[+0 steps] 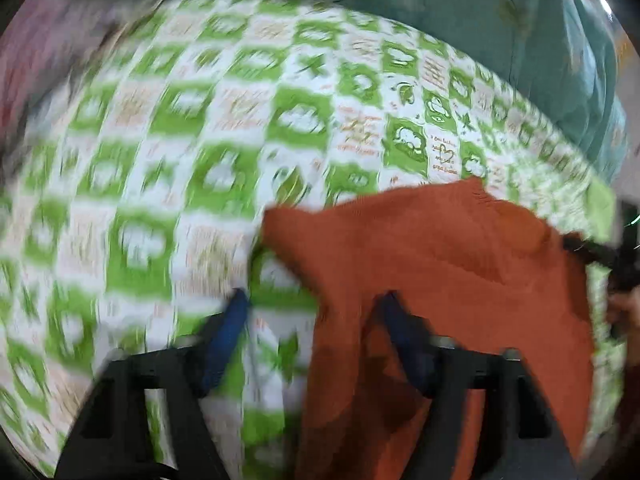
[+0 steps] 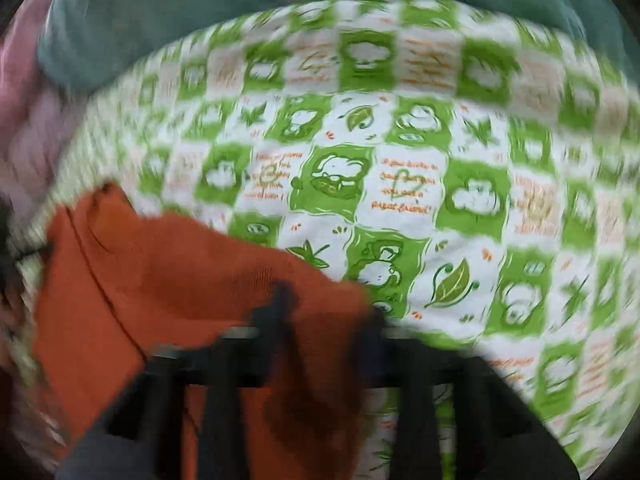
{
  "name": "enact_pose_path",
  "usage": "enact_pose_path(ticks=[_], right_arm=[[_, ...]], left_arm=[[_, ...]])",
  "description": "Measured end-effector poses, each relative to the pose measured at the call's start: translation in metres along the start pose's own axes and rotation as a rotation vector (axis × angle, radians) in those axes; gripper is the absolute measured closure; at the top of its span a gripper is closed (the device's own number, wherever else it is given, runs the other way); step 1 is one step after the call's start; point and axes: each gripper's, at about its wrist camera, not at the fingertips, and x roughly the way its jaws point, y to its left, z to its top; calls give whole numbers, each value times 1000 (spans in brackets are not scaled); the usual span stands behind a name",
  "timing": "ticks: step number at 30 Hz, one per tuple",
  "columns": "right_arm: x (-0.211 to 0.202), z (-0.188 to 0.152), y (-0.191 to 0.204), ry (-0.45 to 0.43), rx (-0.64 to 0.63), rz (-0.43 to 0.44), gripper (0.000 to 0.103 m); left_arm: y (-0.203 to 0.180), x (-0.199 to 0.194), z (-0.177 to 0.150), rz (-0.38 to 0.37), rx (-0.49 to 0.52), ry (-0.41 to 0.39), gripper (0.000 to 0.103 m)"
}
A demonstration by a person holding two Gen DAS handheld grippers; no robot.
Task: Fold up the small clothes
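left gripper (image 1: 316,320) gapes wide beside the orange garment (image 1: 440,264); right gripper (image 2: 324,312) pinches it (blurred).

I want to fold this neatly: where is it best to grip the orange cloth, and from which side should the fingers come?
Probably at its far pointed corner. The orange cloth lies on the green checked sheet, and there its edge is free with bare sheet around it. Come from the far side, low along the sheet, so one finger can slide under. Both views are blurred, so the layers are uncertain.
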Motion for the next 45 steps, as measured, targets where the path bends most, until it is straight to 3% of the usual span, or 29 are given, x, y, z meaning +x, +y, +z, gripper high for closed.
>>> enact_pose_path(ticks=[1,4,6,9,11,12,13,14,19,23,30,37,45], right_arm=[[-4,1,6,-14,-35,-37,92],[-35,-3,30,-168,-147,-207,93],[-32,-8,35,-207,-168,-328,93],[4,-11,24,-83,-116,-317,91],[-3,-17,24,-125,-100,-326,81],[-13,-20,23,-133,-73,-312,74],[-25,-25,22,-146,-45,-285,62],[-44,-33,23,-184,-5,-230,57],[-99,-78,47,-243,34,-69,56],[-117,-130,69,-209,77,68,56],[-136,-208,111,-164,104,190,56],[-154,-272,146,-72,15,209,56],[-184,-329,150,-27,-16,196,56]], left_arm=[[-7,-1,3,-5,27,-13,92],[-30,-15,2,104,104,-120,92],[-41,2,-1,226,159,-93,92],[-52,3,-5,278,211,-95,89],[-51,-12,-6,241,185,-86,78],[-47,-25,-11,206,167,-91,74],[-44,-33,-16,194,154,-91,60],[-40,-45,-26,184,138,-90,50],[-23,-90,-83,113,67,-97,50],[-17,-118,-139,65,2,-79,46],[-8,-147,-227,13,-74,-4,45],[-26,-169,-289,3,-1,46,43],[-28,-182,-339,13,5,88,40]])
